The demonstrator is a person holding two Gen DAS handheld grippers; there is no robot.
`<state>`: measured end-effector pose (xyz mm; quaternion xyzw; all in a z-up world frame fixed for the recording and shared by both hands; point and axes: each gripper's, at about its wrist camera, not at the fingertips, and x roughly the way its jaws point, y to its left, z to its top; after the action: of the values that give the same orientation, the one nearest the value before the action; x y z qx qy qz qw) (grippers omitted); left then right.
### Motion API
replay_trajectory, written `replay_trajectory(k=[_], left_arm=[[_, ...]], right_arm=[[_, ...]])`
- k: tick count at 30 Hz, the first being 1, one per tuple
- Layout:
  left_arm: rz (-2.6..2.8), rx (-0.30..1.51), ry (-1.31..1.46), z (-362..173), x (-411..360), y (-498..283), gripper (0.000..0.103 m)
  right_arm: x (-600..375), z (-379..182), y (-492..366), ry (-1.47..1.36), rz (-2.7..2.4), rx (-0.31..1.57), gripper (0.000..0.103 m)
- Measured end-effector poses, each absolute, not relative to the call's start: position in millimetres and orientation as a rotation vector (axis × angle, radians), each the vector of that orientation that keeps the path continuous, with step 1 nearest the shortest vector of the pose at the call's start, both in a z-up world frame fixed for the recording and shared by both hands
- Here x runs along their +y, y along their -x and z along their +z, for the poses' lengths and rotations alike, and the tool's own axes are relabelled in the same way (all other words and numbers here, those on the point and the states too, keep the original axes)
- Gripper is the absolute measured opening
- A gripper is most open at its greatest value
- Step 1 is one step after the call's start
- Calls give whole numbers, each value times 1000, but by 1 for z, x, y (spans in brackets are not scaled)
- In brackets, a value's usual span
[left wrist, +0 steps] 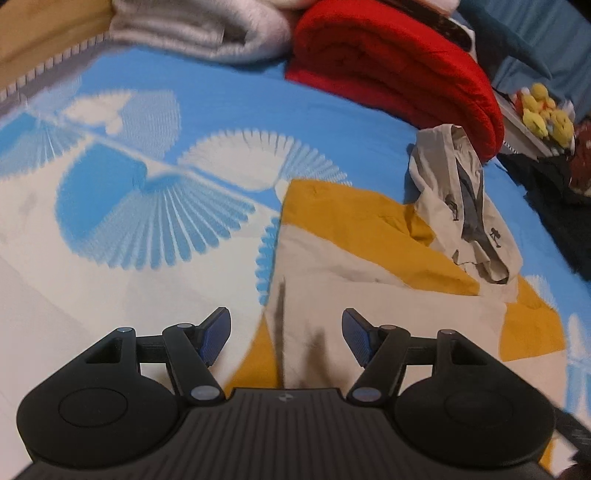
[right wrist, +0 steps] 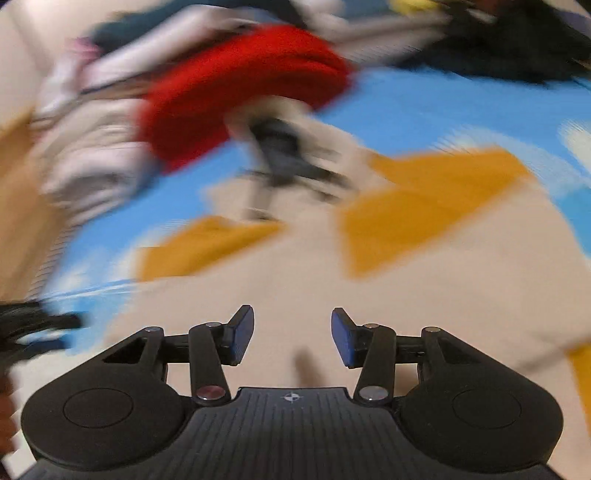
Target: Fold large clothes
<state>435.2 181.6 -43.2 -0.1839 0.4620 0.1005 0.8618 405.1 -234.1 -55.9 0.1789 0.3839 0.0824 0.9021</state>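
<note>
Blue-and-white fan-patterned bedding was seen covering the surface in the left wrist view, with a wooden edge at 10 o'clock, a grey folded blanket at 12 and a red folded blanket at 1 o'clock. The beige-and-mustard garment was laid flat directly ahead of the left gripper, its long axis judged to run from 6 toward 1 o'clock, with the hood end crumpled near the red blanket. The blue pads were held well apart, nothing between them, the garment's near edge lying just under the gap.

From the right wrist view, heavily blurred, the same bedding was made out at 1 o'clock and the red blanket at 11. The garment filled the field ahead of the right gripper, whose jaws were likewise spread and empty. Both grippers were judged about equally near; which was closer could not be told.
</note>
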Motion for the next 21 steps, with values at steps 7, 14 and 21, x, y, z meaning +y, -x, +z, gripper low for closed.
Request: replay_trajectory(k=[7, 14, 21], left_arm=[[175, 1102, 520, -85, 187, -438, 28], [181, 902, 258, -43, 158, -434, 2], [222, 903, 227, -42, 156, -434, 32]], right_arm=[[-290, -98, -407, -478, -211, 1015, 48], [-299, -87, -396, -540, -215, 960, 48], [-301, -78, -397, -507, -235, 917, 48]])
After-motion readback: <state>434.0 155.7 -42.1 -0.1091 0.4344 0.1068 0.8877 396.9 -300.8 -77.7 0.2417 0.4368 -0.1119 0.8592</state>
